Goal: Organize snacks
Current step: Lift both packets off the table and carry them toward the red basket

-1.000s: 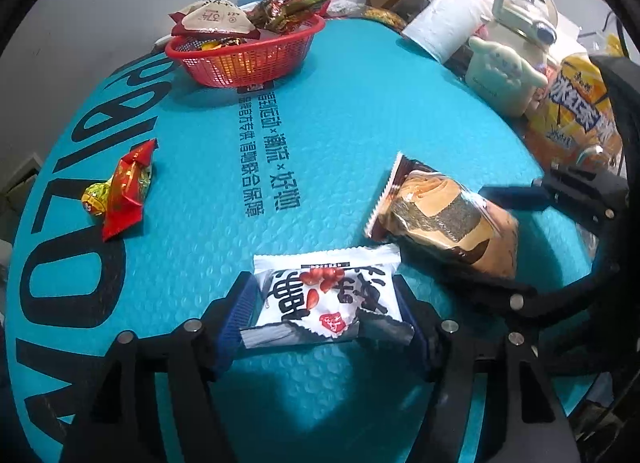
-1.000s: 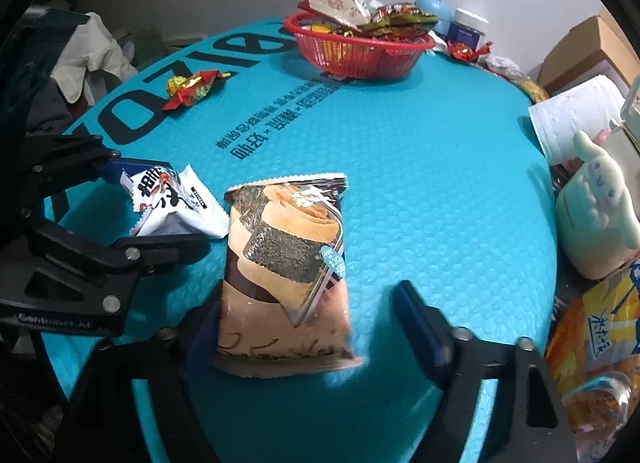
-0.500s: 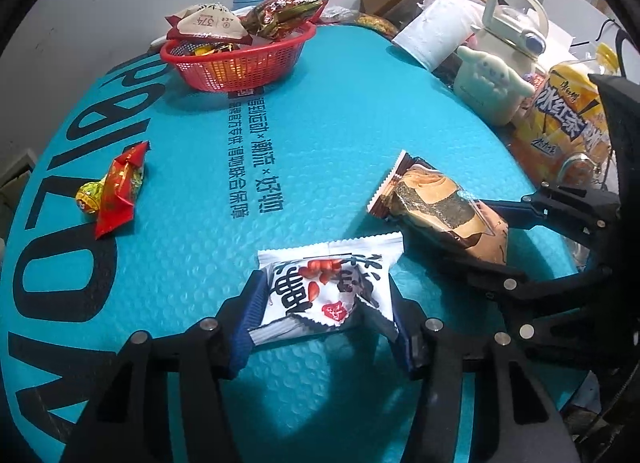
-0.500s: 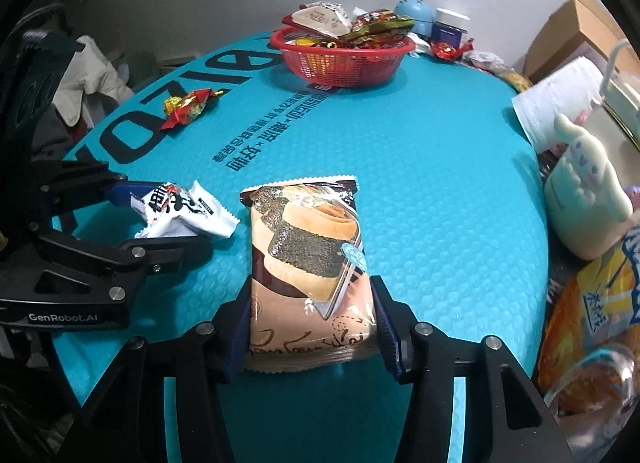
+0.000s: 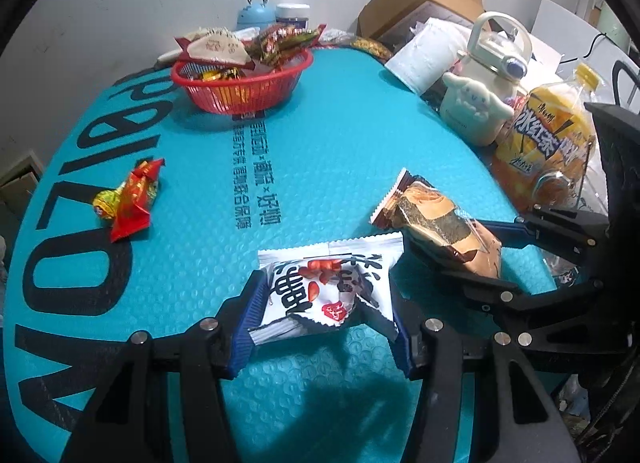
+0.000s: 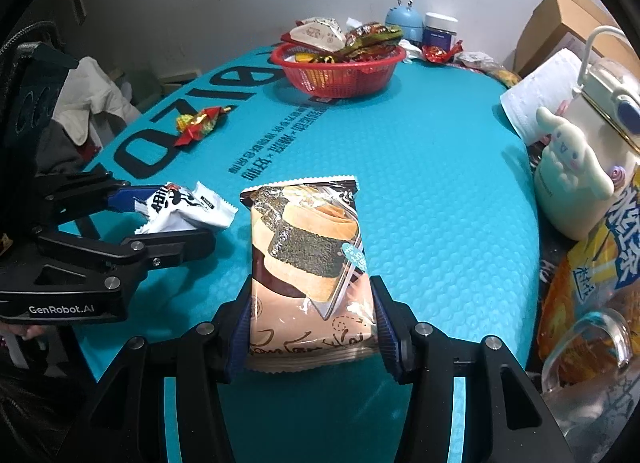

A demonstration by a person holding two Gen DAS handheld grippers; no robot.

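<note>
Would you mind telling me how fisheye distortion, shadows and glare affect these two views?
Left wrist view: the teal table bulges into a dome, dark vignette at the corners, a soft shadow under the white snack packet. Right wrist view: same bowing, faint glare on the brown seaweed-roll packet, glass mug smeared at the edge.

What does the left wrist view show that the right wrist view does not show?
Only the left wrist view shows the front of the white packet and the bottle's yellow cap. Only the right wrist view shows the clothes beside the table and a glass mug. Both show the red basket, the red candy, the brown packet, the left gripper and the right gripper.
</note>
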